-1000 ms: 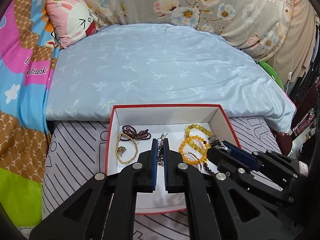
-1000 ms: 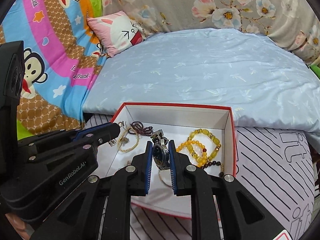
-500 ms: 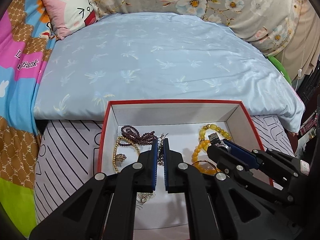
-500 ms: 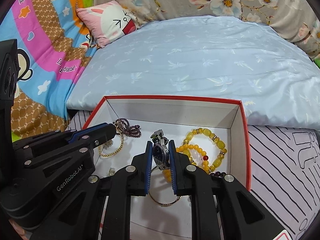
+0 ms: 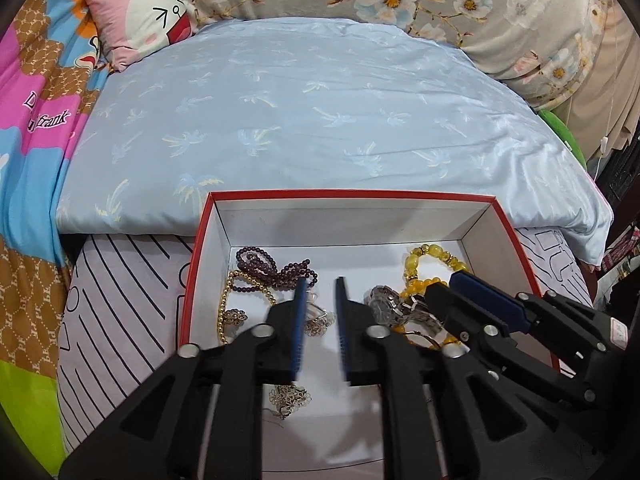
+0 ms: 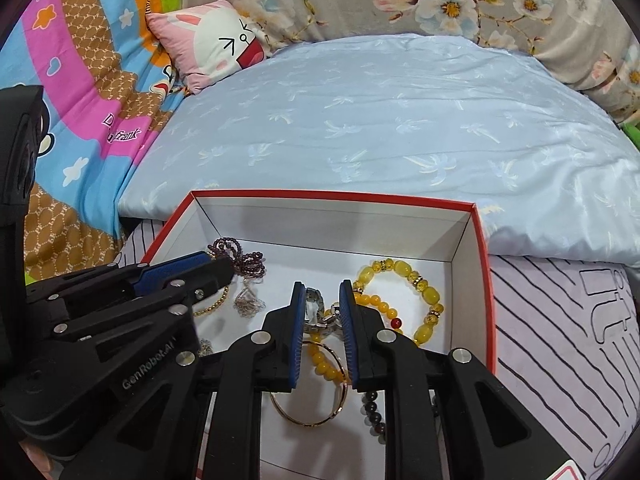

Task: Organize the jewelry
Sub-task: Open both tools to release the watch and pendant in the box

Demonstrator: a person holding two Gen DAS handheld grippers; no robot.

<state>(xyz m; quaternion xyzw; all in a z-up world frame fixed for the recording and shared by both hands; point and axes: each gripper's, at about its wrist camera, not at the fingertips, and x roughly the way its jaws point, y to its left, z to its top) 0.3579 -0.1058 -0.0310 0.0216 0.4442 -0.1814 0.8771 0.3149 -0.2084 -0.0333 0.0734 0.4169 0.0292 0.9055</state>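
Opening inside red-rimmed box (image 5: 202, 264): left fingers (image 5: 319, 292) empty, right fingers (image 6: 323, 294) straddling watch (image 6: 314, 304).

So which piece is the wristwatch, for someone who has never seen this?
Find the red-rimmed white box on the bed. The wristwatch lies mid-box, beside the yellow bead bracelets. It is the only silver metal piece with a round dial.

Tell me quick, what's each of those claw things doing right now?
Left gripper: jaws opening, nothing between them; the silver chain piece lies on the box floor.
Right gripper: jaws opening around the watch, apparently letting it go.
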